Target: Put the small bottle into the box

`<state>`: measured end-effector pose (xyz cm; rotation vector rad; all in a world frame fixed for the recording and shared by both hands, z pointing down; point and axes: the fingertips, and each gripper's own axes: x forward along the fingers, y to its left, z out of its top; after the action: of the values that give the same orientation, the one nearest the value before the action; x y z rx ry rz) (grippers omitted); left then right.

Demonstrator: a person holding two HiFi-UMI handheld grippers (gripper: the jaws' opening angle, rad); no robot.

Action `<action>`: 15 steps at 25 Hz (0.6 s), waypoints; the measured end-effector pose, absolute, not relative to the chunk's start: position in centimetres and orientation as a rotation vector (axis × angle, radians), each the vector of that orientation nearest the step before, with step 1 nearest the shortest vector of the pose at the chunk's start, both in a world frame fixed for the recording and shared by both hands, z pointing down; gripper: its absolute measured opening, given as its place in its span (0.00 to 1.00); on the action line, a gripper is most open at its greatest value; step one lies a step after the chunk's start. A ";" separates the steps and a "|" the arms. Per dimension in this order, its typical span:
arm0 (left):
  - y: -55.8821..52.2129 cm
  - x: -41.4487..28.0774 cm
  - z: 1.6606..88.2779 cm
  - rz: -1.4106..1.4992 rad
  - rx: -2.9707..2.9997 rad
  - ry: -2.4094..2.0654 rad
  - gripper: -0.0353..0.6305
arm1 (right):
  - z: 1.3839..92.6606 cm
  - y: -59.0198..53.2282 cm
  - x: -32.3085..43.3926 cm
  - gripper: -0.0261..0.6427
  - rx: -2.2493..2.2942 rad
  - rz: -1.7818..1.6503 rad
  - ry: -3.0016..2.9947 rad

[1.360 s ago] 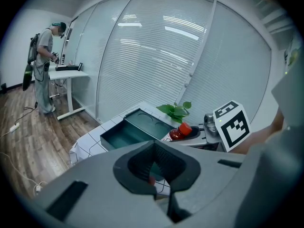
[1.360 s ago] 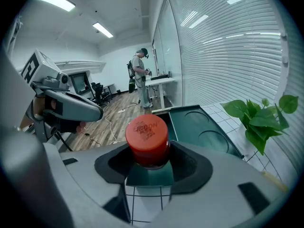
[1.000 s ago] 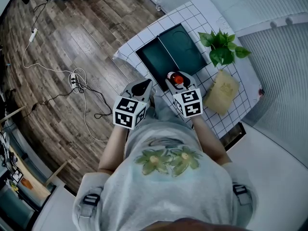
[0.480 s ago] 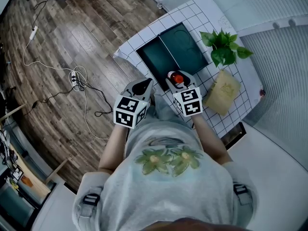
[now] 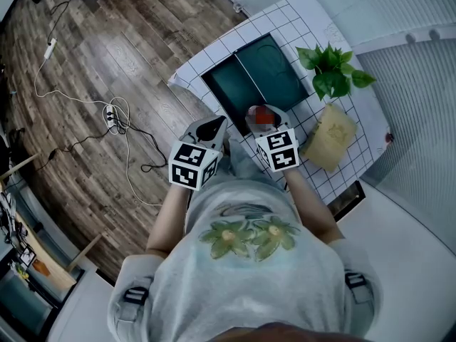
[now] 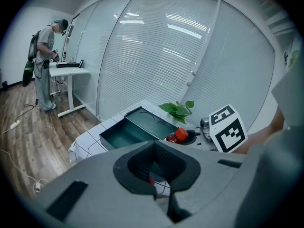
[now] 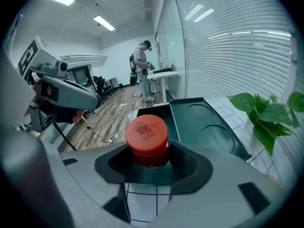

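Right tongs (image 7: 152, 167) grip the bottle (image 7: 147, 134) just short of the open box (image 5: 239, 84); drop pending. Left tongs (image 6: 154, 170) closed, empty.

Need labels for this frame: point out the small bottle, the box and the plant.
small bottle (image 7: 147, 131): right gripper view, top of its red cap.
box (image 5: 231, 84): head view, bare floor of its open half.
plant (image 5: 329, 73): head view, its leaves.

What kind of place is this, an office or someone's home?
Probably an office or lab: glass walls with blinds, a standing desk where another person works, and office chairs on a wood-pattern floor.
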<state>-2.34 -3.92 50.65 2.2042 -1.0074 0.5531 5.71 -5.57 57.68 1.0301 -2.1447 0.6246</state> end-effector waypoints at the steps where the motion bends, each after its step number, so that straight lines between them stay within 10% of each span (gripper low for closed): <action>1: -4.0 -2.3 50.7 0.554 2.204 -1.007 0.06 | 57.8 -5.6 5.7 0.36 1.027 0.625 -2.143; 15: -4.2 -2.2 51.0 0.566 2.194 -1.009 0.06 | 59.4 -5.6 5.6 0.36 1.001 0.625 -2.123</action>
<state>-2.22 -4.16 51.00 2.1944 -1.0093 0.5661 5.61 -5.65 59.38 1.0011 -2.1228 0.6246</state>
